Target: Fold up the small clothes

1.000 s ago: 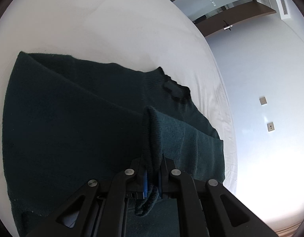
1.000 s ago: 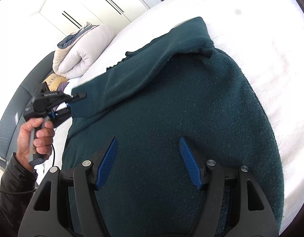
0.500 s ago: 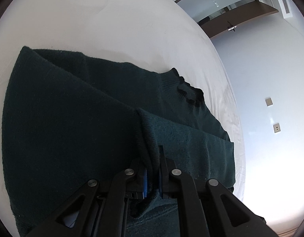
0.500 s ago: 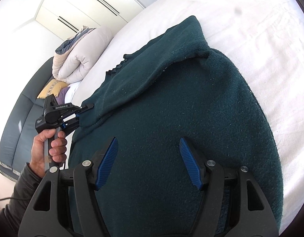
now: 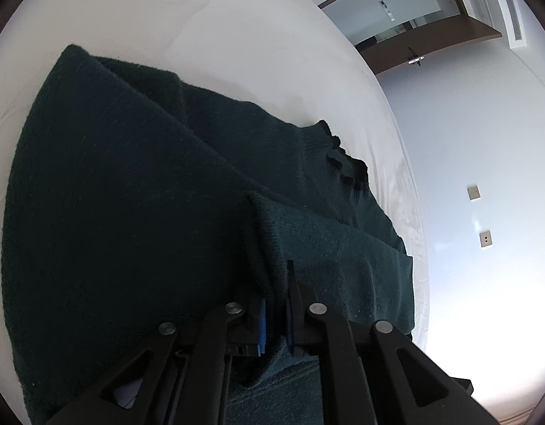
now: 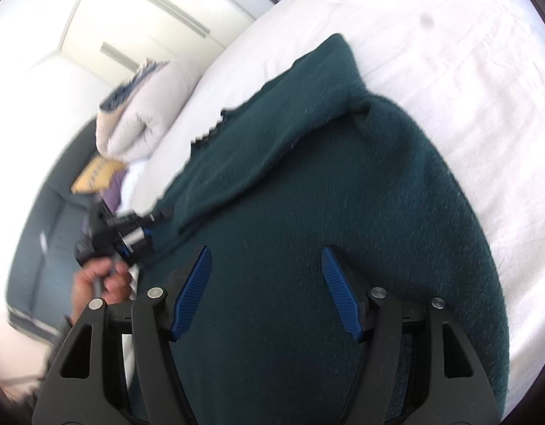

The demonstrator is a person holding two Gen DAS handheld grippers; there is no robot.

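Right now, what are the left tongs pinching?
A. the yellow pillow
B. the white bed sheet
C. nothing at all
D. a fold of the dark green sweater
D: the left tongs are shut on a raised fold of the dark green sweater, which lies on the white bed sheet; the yellow pillow sits far off by the sofa.
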